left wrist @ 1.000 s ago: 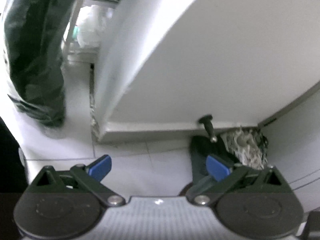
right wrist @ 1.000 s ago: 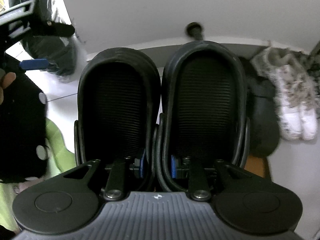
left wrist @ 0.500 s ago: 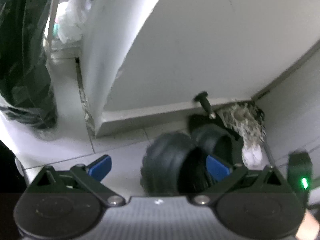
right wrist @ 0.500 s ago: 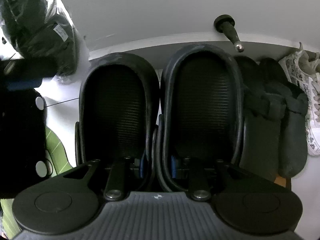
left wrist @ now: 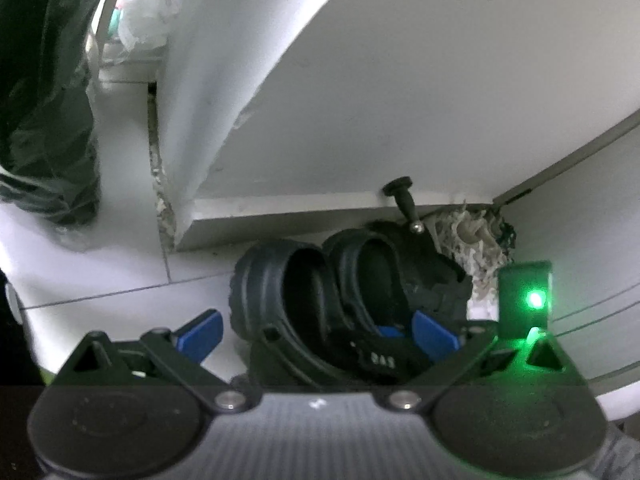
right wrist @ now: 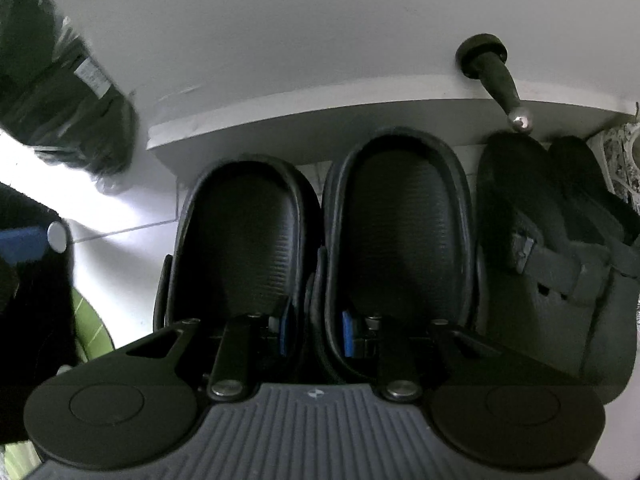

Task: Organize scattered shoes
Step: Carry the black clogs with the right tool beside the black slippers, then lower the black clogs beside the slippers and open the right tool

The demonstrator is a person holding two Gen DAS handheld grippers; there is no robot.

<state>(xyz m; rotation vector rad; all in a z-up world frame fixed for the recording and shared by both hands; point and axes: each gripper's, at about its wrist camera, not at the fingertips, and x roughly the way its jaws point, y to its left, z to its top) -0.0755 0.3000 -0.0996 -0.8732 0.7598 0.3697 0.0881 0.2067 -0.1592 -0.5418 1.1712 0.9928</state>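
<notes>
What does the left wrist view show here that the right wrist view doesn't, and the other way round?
Only the left wrist view shows the open left gripper, a lit green light and white bags on a far shelf. Only the right wrist view shows the right gripper shut on the inner walls of the black clogs, and the strapped black sandals beside them. Both show the clogs, the black doorstop, the patterned white shoe, the dark plastic bag and the wall.

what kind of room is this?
Likely a home entryway or hall corner. A doorstop sticks out just above the baseboard, shoes are lined along the wall on a tiled floor: black strapped sandals and a white sneaker.
</notes>
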